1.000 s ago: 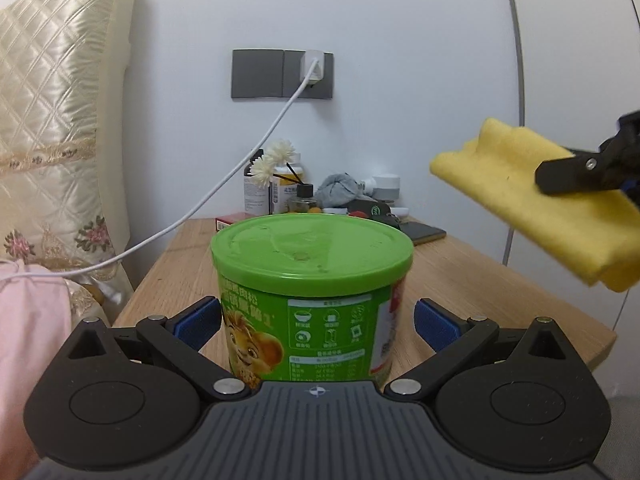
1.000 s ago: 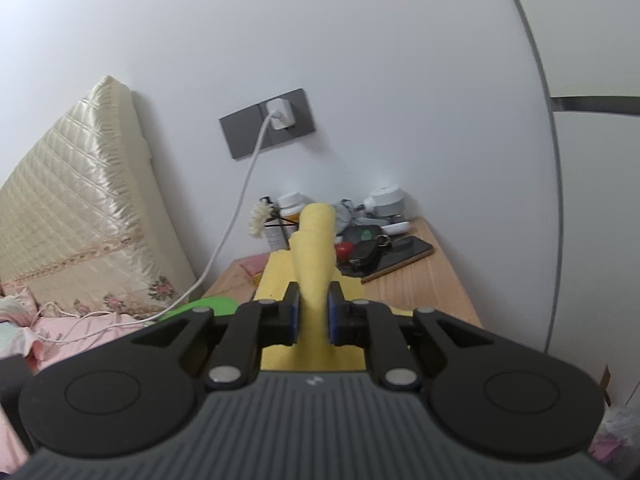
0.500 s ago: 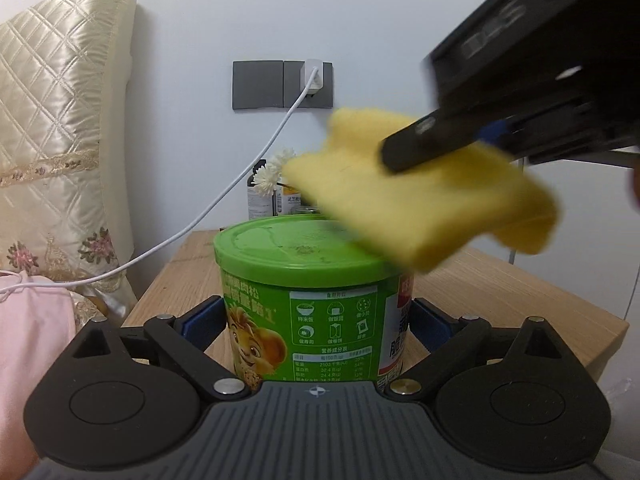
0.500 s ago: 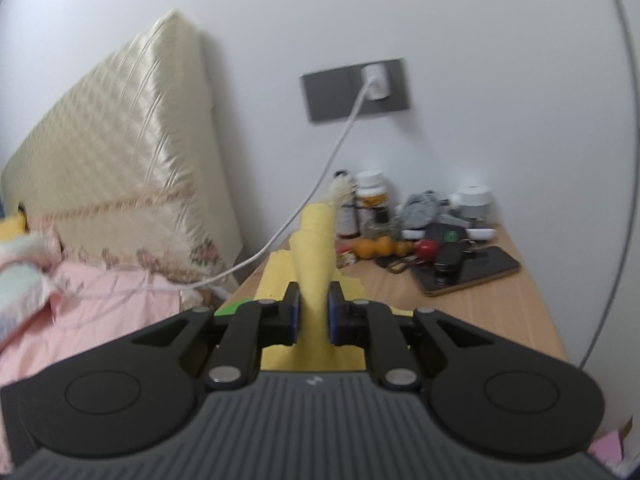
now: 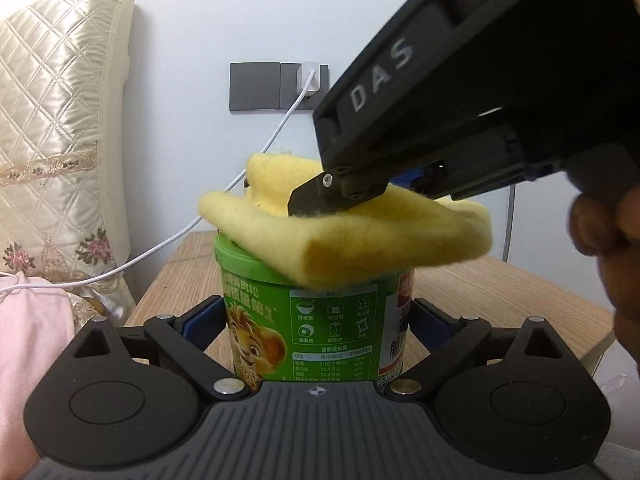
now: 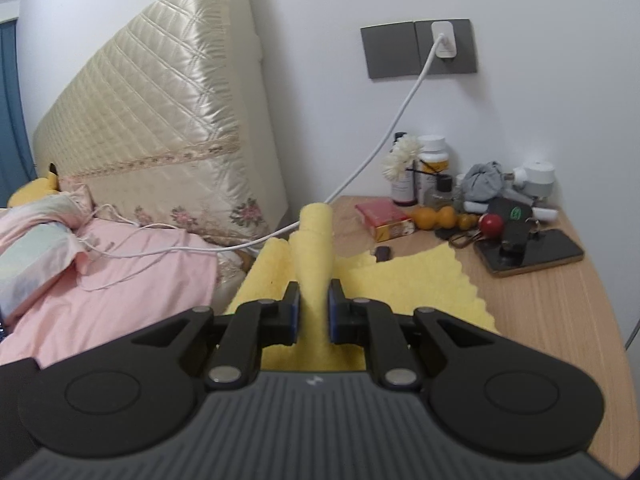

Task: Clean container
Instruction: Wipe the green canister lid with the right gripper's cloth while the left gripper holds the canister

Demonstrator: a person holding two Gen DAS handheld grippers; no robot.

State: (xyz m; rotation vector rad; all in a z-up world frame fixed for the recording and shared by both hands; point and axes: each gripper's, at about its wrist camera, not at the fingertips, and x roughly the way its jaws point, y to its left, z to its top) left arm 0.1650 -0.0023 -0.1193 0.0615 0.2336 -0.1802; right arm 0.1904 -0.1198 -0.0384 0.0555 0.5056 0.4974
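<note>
Left claw (image 5: 316,322) astride container (image 5: 312,320) (cloth (image 5: 348,232) atop)

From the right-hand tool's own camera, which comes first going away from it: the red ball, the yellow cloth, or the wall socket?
1. Yellow cloth, pinched in the right tool.
2. Red ball, right of centre on the bedside table.
3. Wall socket, up on the wall.

Your work surface is a wooden bedside table (image 6: 552,312) set against the white wall. The green container (image 5: 316,320) stands on its near part. Along the far edge you have bottles (image 6: 434,160), a red box (image 6: 386,220), small orange gourds (image 6: 440,218), a grey rag (image 6: 482,180) and a dark phone (image 6: 532,254). To your left lies a bed (image 6: 120,280) with pink bedding, a white cable (image 6: 140,254) trailing across it.
</note>
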